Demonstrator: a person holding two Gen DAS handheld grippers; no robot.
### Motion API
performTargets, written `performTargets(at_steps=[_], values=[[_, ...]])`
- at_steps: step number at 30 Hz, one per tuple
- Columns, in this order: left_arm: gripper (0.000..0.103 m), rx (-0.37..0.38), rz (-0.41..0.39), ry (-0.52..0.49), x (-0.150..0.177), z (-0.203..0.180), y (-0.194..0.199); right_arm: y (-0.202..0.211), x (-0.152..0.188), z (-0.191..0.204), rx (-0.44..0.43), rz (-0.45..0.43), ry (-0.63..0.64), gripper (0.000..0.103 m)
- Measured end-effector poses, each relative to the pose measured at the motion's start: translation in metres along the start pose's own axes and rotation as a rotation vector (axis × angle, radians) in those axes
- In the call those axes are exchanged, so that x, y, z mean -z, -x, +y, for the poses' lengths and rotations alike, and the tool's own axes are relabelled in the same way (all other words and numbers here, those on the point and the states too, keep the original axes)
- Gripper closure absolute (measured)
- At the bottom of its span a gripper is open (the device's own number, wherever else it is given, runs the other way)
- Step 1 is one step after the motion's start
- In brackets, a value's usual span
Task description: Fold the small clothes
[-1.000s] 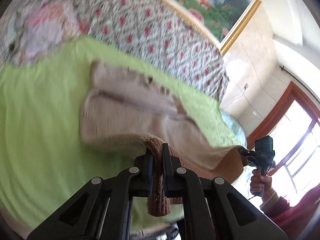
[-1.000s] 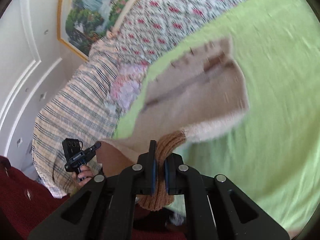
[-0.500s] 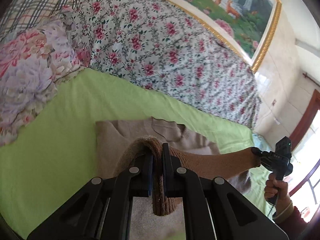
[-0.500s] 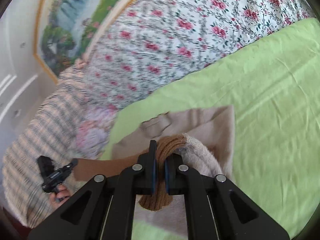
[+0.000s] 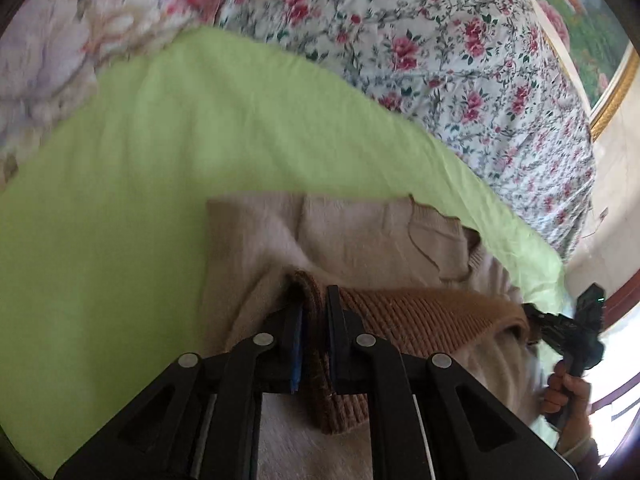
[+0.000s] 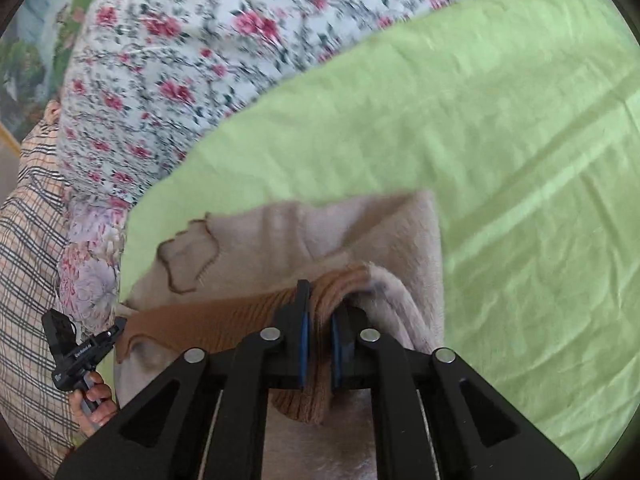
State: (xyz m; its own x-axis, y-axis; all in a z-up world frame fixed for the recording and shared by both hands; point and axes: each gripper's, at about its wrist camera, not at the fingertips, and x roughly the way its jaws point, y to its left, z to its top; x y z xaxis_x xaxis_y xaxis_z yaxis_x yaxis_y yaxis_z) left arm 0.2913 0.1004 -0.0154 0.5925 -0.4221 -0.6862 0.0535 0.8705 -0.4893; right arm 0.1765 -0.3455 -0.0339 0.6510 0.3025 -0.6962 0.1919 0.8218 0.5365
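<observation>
A beige knit sweater (image 5: pixel 352 236) (image 6: pixel 280 236) lies folded on the green sheet (image 5: pixel 160 160) (image 6: pixel 520 160). Its brown ribbed hem (image 5: pixel 420 312) (image 6: pixel 224 320) stretches between my two grippers over the sweater's upper part. My left gripper (image 5: pixel 314 292) has one end of the hem between its fingers, and its jaws are opening. My right gripper (image 6: pixel 322 296) has the other end, its jaws also opening. Fabric still fills both gaps. In each wrist view the other gripper (image 5: pixel 532 314) (image 6: pixel 118 326) shows at the hem's far end, held by a hand (image 5: pixel 568 392) (image 6: pixel 96 400).
A floral quilt (image 5: pixel 440 60) (image 6: pixel 180 60) borders the sheet at the back. A flowered pillow (image 5: pixel 48 40) and a plaid cloth (image 6: pixel 28 240) lie beside it. A framed painting (image 5: pixel 580 0) hangs on the wall behind.
Both grippers carried the hem forward and down over the sweater, folding it in half. The gaps between both pairs of fingers have widened slightly.
</observation>
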Motion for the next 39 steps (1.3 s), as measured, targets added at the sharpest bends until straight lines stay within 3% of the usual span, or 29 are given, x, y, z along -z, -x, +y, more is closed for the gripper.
performTargets(at_steps=[2, 4, 5, 7, 9, 11, 13, 19, 22, 25, 28, 39], values=[[0.076, 0.077, 0.0, 0.004, 0.015, -0.005, 0.018, 0.02, 0.008, 0.002, 0.005, -0.045, 0.014, 0.06], [0.057, 0.123, -0.002, -0.026, 0.033, -0.017, 0.033, 0.045, 0.022, 0.011, -0.007, -0.102, 0.057, 0.055], [0.055, 0.152, 0.003, -0.046, 0.043, -0.027, 0.04, 0.051, 0.029, 0.017, -0.039, -0.102, 0.08, 0.055], [0.049, 0.239, 0.042, -0.094, 0.065, -0.049, 0.043, 0.051, 0.044, 0.038, -0.136, -0.042, 0.161, 0.055], [0.045, 0.251, 0.089, -0.139, 0.076, -0.069, 0.033, 0.027, 0.063, 0.069, -0.144, 0.101, 0.309, 0.055], [0.046, 0.17, 0.12, -0.205, 0.079, -0.083, 0.016, 0.002, 0.072, 0.083, -0.041, 0.169, 0.403, 0.055], [0.047, 0.081, 0.125, -0.228, 0.069, -0.081, 0.0, -0.012, 0.065, 0.077, 0.03, 0.165, 0.396, 0.057], [0.05, -0.129, 0.036, -0.096, -0.001, -0.03, -0.01, 0.006, 0.004, 0.018, 0.182, -0.039, 0.101, 0.057], [0.052, -0.119, -0.006, -0.009, -0.016, -0.008, 0.002, 0.03, 0.005, 0.007, 0.12, -0.088, 0.007, 0.056], [0.052, -0.089, -0.046, 0.034, -0.002, -0.003, 0.027, 0.054, 0.025, 0.021, 0.07, -0.12, 0.026, 0.052], [0.052, -0.033, -0.045, 0.067, 0.032, -0.008, 0.053, 0.068, 0.054, 0.034, 0.013, -0.108, 0.05, 0.051], [0.045, 0.094, 0.014, 0.102, 0.154, -0.057, 0.129, 0.092, 0.143, 0.066, -0.034, 0.005, 0.124, 0.043]])
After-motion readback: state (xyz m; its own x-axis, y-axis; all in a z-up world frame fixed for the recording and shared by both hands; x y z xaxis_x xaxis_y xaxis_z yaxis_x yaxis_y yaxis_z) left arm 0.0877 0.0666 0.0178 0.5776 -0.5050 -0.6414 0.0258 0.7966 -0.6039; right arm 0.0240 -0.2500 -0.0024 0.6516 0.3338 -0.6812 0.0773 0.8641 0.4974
